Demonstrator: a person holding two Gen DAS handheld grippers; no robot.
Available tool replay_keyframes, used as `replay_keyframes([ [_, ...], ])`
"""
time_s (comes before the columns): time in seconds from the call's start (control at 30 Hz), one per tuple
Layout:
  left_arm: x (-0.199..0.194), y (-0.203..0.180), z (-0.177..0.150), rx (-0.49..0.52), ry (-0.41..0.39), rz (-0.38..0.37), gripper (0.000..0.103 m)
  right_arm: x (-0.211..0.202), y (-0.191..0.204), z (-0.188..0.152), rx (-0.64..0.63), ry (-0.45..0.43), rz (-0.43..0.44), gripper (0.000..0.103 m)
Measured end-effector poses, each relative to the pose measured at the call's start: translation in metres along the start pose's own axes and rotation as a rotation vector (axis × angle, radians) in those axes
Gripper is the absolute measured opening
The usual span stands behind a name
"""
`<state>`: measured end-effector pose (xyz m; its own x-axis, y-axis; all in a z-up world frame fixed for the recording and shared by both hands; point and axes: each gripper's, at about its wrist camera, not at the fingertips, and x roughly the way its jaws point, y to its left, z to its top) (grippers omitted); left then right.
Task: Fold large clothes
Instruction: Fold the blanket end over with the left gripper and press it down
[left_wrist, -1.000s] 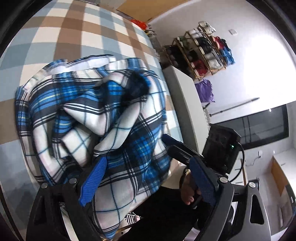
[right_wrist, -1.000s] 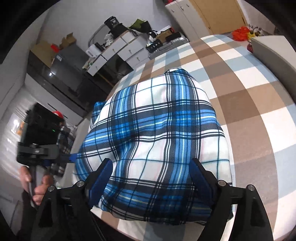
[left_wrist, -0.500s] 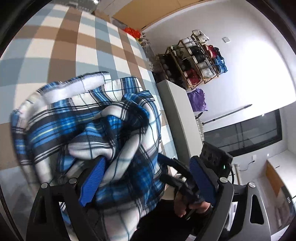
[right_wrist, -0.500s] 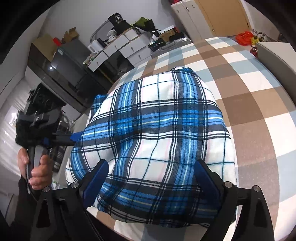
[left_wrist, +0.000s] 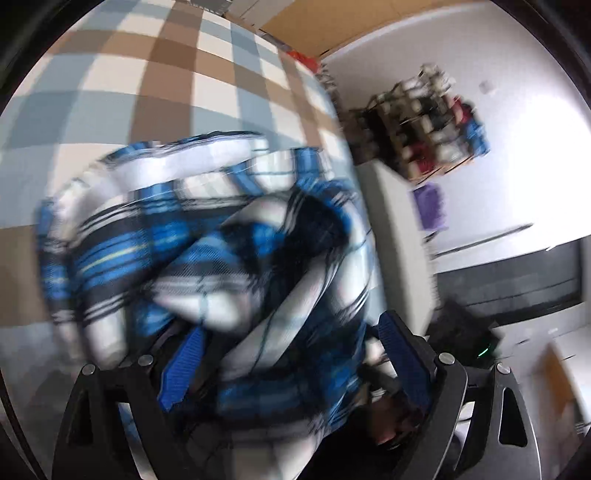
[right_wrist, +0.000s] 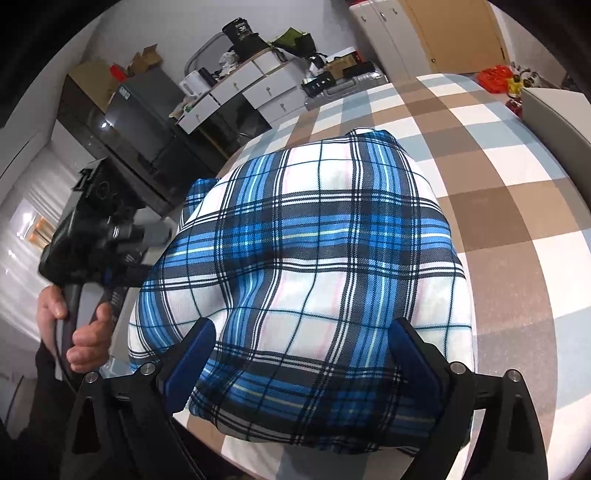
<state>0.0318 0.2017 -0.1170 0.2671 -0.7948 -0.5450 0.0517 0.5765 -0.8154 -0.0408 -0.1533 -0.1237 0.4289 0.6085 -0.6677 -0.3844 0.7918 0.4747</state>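
Plaid garment bundled at the near table edge

Fabric in blue, white and black plaid (right_wrist: 310, 266) sits as a rounded, folded bundle on the checked tablecloth (right_wrist: 517, 206), close to the near edge. The right gripper (right_wrist: 301, 363) straddles its near end with jaws spread wide, pads clear of the cloth, likely just letting go after a fold. The left gripper (left_wrist: 291, 365) stands equally wide around the bundle's crumpled, layered left end; blur hides whether its pads touch.
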Motion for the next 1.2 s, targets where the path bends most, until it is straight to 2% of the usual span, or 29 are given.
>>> replay_keyframes([
  [0.07, -0.002, 0.005, 0.007, -0.042, -0.031, -0.076, 0.088, -0.001, -0.001, 0.000, 0.003, -0.003, 0.004, 0.097],
  [0.13, -0.008, 0.007, 0.013, -0.054, -0.065, -0.186, 0.088, -0.001, -0.001, 0.000, 0.006, -0.003, 0.006, 0.097],
  [0.2, -0.015, 0.012, 0.016, -0.073, -0.084, -0.340, 0.087, -0.001, -0.001, -0.001, 0.002, -0.002, 0.006, 0.097],
  [0.23, -0.019, 0.015, 0.018, -0.088, -0.098, -0.399, 0.080, 0.000, -0.001, -0.001, 0.000, 0.000, 0.006, 0.097],
  [0.27, -0.022, 0.020, 0.018, -0.099, -0.106, -0.452, 0.068, 0.000, -0.001, -0.001, -0.002, 0.002, 0.006, 0.097],
  [0.3, -0.023, 0.023, 0.018, -0.104, -0.116, -0.478, 0.061, 0.001, -0.001, -0.001, -0.005, 0.005, 0.006, 0.097],
  [0.37, -0.020, 0.032, 0.017, -0.116, -0.126, -0.467, 0.025, 0.002, -0.001, -0.001, -0.012, 0.010, 0.001, 0.097],
  [0.43, -0.015, 0.041, 0.017, -0.136, -0.128, -0.426, 0.011, 0.003, 0.000, -0.001, -0.019, 0.016, -0.006, 0.097],
  [0.53, -0.014, 0.052, 0.017, -0.193, -0.134, -0.405, 0.011, 0.004, 0.003, -0.003, -0.046, 0.024, -0.022, 0.097],
  [0.6, -0.017, 0.051, 0.016, -0.173, -0.135, -0.378, 0.003, 0.005, 0.006, -0.004, -0.066, 0.028, -0.036, 0.097],
  [0.7, -0.024, 0.045, 0.013, -0.140, -0.144, -0.334, 0.000, 0.006, 0.007, -0.005, -0.082, 0.032, -0.048, 0.097],
  [0.9, -0.040, 0.040, 0.012, -0.106, -0.161, -0.349, 0.000, 0.014, 0.015, -0.009, -0.140, 0.064, -0.108, 0.097],
  [0.93, -0.046, 0.041, 0.013, -0.115, -0.164, -0.385, 0.000, 0.016, 0.017, -0.010, -0.162, 0.074, -0.124, 0.097],
  [1.03, -0.061, 0.043, 0.012, -0.106, -0.205, -0.415, 0.000, 0.021, 0.026, -0.016, -0.229, 0.101, -0.177, 0.097],
  [1.13, -0.086, 0.058, 0.013, -0.137, -0.308, -0.495, 0.000, 0.023, 0.029, -0.020, -0.265, 0.111, -0.203, 0.097],
  [1.2, -0.103, 0.059, 0.010, -0.121, -0.376, -0.456, 0.000, 0.023, 0.030, -0.021, -0.277, 0.107, -0.211, 0.097],
])
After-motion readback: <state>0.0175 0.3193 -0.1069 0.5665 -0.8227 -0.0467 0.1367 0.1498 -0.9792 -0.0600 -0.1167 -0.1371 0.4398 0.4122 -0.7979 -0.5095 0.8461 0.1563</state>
